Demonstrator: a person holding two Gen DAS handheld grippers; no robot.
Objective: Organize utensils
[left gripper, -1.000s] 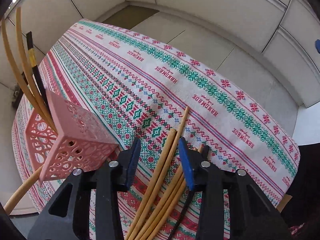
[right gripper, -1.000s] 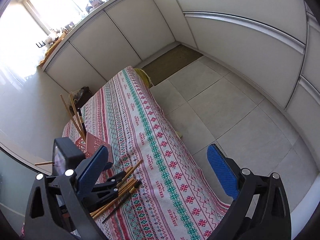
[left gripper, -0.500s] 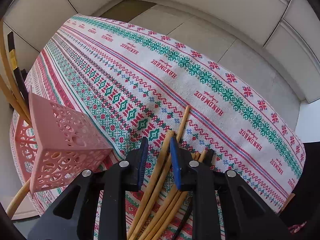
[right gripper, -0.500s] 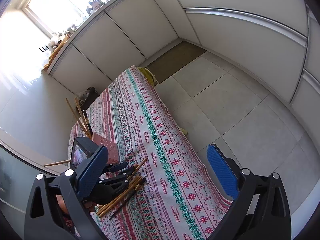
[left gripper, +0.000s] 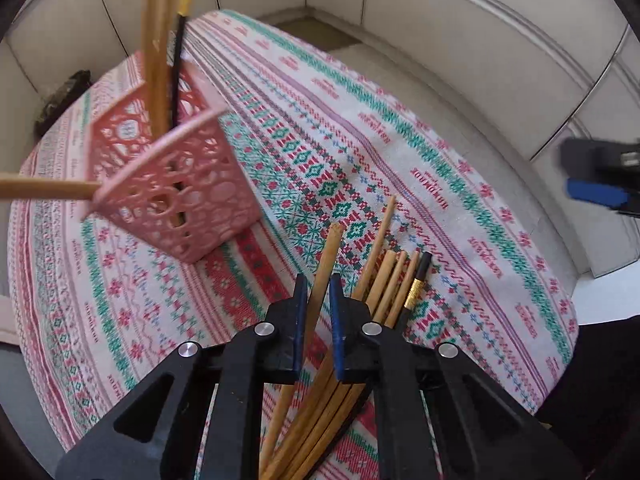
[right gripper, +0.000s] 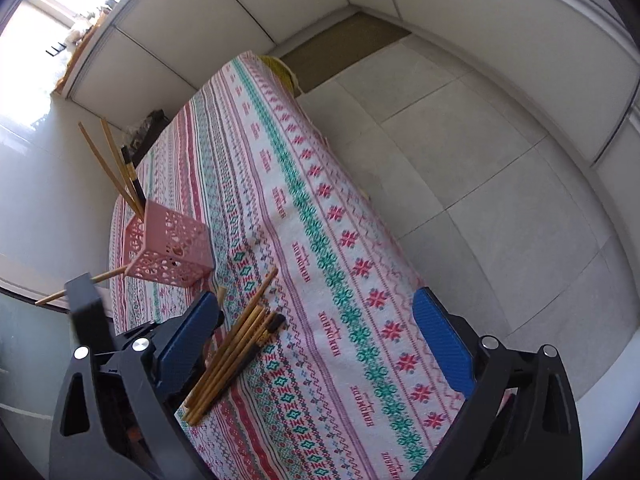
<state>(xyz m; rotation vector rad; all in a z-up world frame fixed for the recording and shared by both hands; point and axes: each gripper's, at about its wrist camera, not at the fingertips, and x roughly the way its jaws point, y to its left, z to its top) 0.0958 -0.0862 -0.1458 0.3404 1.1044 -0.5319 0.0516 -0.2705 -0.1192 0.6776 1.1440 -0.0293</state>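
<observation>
My left gripper [left gripper: 319,292] is closing, its blue pads pressing on one wooden chopstick [left gripper: 327,254] whose tip stands slightly above the rest. To its right, several wooden chopsticks [left gripper: 384,280] and a black one with a gold band [left gripper: 418,280] lie in a bundle on the patterned tablecloth [left gripper: 360,140]. A pink lattice basket [left gripper: 176,184] stands to the left and holds upright chopsticks [left gripper: 158,40]. My right gripper [right gripper: 316,300] hangs over the cloth, jaws wide but closing a little, with nothing between them. The bundle [right gripper: 236,344] lies by its left finger.
A wooden stick [left gripper: 40,190] pokes sideways out of the basket's near corner. The basket [right gripper: 172,248] stands near the table's left edge. The table's right edge drops to a tiled floor [right gripper: 460,140]. White cabinets line the walls.
My left jaws narrowed onto a single chopstick, and its view swung so the basket now sits nearer the middle. My right gripper sank toward the table and its jaws narrowed slightly.
</observation>
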